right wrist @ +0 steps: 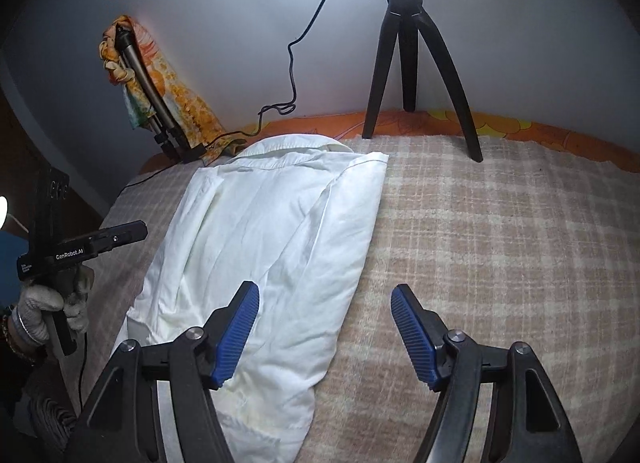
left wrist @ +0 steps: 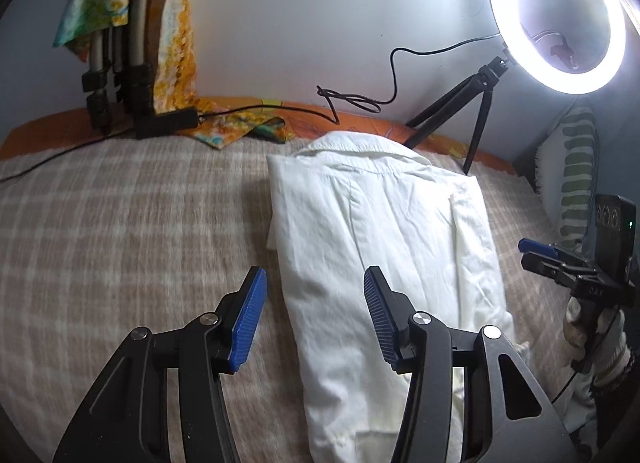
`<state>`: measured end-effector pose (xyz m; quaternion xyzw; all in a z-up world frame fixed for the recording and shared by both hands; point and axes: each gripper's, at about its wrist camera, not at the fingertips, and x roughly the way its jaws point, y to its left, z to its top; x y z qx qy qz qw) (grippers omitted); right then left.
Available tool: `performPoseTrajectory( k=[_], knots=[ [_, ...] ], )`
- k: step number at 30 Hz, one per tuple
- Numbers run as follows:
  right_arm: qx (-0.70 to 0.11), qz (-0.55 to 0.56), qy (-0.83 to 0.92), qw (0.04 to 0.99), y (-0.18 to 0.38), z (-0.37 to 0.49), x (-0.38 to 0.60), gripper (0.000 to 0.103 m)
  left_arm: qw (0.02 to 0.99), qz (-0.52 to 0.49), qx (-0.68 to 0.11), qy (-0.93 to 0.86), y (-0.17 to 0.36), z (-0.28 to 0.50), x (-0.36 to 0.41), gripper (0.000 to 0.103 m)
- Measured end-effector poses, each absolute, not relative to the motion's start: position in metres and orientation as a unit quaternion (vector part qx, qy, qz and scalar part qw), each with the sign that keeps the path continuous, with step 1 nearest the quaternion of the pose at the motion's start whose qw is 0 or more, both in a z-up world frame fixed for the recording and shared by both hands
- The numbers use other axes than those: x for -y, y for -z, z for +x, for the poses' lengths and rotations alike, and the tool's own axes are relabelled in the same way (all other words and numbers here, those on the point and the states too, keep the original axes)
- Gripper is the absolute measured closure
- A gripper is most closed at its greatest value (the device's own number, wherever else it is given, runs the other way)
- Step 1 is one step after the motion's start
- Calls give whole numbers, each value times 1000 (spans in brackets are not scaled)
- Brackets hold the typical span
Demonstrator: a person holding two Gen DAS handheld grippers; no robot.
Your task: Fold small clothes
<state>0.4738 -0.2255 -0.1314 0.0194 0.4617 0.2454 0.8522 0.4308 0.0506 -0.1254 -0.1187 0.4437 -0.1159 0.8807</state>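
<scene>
A white shirt (left wrist: pixel 384 231) lies on the checked blanket, folded lengthwise into a long strip with its collar at the far end; it also shows in the right wrist view (right wrist: pixel 272 231). My left gripper (left wrist: pixel 314 283) is open and empty, hovering over the shirt's left edge near its lower part. My right gripper (right wrist: pixel 324 299) is open and empty, over the shirt's right edge near its lower part. The right gripper also shows at the right of the left wrist view (left wrist: pixel 540 253), and the left gripper at the left of the right wrist view (right wrist: pixel 116 237).
A beige checked blanket (left wrist: pixel 120 223) covers the bed. A lit ring light (left wrist: pixel 556 15) on a black tripod (right wrist: pixel 416 63) stands at the back by the wall, its cable trailing. A folded stand draped in patterned cloth (left wrist: pixel 132 23) leans at back left. A striped cushion (left wrist: pixel 576 167) lies right.
</scene>
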Motion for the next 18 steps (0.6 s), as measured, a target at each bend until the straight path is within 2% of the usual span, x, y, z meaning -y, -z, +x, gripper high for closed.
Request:
performPoseTrajectory(
  k=[5, 10, 18],
  knots=[
    [-464, -3, -232, 855, 142, 503, 224, 36, 883, -94, -445, 112, 131, 453, -47, 53],
    [-472, -6, -235, 850, 153, 525, 224, 54, 883, -81, -447, 116, 139, 472, -45, 53],
    [-476, 1, -247, 844, 160, 548, 216, 54, 880, -79, -456, 110, 158, 491, -44, 53]
  ],
)
